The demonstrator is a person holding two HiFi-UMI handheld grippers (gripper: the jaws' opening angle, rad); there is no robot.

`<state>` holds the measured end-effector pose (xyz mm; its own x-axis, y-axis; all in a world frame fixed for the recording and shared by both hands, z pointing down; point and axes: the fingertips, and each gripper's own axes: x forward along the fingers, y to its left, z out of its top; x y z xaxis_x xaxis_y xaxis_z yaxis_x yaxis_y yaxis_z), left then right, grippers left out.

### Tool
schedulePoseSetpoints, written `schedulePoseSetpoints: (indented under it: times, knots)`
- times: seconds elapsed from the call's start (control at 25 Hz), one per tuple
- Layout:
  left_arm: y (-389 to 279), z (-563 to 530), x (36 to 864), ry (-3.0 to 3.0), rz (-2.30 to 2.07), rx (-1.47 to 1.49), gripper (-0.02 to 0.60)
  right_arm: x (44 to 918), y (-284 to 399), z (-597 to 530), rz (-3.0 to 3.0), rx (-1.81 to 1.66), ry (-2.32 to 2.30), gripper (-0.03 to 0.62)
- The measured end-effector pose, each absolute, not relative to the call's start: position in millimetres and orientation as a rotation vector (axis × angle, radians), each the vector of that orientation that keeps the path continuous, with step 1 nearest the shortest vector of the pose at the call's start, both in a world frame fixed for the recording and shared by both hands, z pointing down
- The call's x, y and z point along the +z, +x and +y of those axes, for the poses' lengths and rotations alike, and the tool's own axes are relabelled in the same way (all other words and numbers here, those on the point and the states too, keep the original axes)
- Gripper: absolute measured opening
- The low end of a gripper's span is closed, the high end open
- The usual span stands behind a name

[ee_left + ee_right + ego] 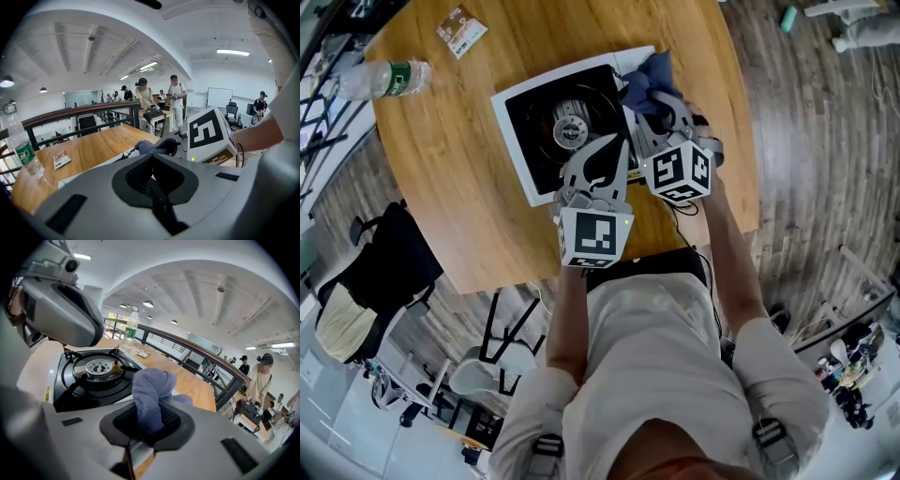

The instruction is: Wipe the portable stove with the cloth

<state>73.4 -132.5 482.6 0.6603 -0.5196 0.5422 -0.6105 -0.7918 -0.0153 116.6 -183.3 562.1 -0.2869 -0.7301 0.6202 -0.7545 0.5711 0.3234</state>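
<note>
the right hand-held gripper [147, 425] is pinching a bunched blue-grey cloth [152, 397], a thick fold of it standing up between the jaws and the rest hanging ahead at the far right corner of the portable stove [572, 131]. the stove sits on the bench [478, 225] between its middle and its right edge. whether the cloth is pressing on the white rim there i cannot tell. the left hand-held gripper [152, 180] has its jaws pressed together on nothing and hangs over the near side of the stove, just beside the right one. the main risk, as i judge it, is the raised black pan support around the burner [99, 367]: a loose wad dragged across those prongs could snag and either pull out of the jaws or tug the stove along. nothing is seen bracing the stove, so a firm sideways stroke may slide it toward the right edge of the bench. because the cloth is gathered into a lump rather than spread flat, it may touch only a narrow strip and skip the recessed black tray. the two hand-held grippers are so near each other that a wide sweep could knock one marker cube against the other. the water bottle [382, 79] at the left edge and the small packet [461, 30] at the far edge are well apart from the stove and look safe.
</note>
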Motion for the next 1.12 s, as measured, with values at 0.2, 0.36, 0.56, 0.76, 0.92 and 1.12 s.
schedulePoseSetpoints:
  times: [0.2, 0.36, 0.56, 0.76, 0.92, 1.12]
  knots:
    - [69.8, -125.0, 479.8, 2.717, -0.922, 0.811, 0.02, 562.2, 115.5, -168.2, -2.041, 0.05, 1.189, 0.08]
    - [68.8, -118.6, 478.3, 2.723, -0.919, 0.817, 0.02, 563.1, 115.9, -156.5, -2.035, 0.056, 1.192, 0.08]
    - [67.6, -107.7, 476.3, 2.732, -0.91, 0.823, 0.02, 563.2, 114.4, -139.8, -2.029, 0.065, 1.194, 0.08]
    - [67.3, -95.9, 474.7, 2.739, -0.888, 0.833, 0.02, 562.8, 112.8, -120.5, -2.026, 0.077, 1.202, 0.08]
    - [67.9, -89.0, 475.8, 2.743, -0.874, 0.841, 0.02, 563.7, 112.6, -107.7, -2.023, 0.086, 1.206, 0.08]
    - [68.5, -83.2, 475.9, 2.754, -0.854, 0.851, 0.02, 564.2, 112.2, -96.8, -2.016, 0.097, 1.213, 0.081]
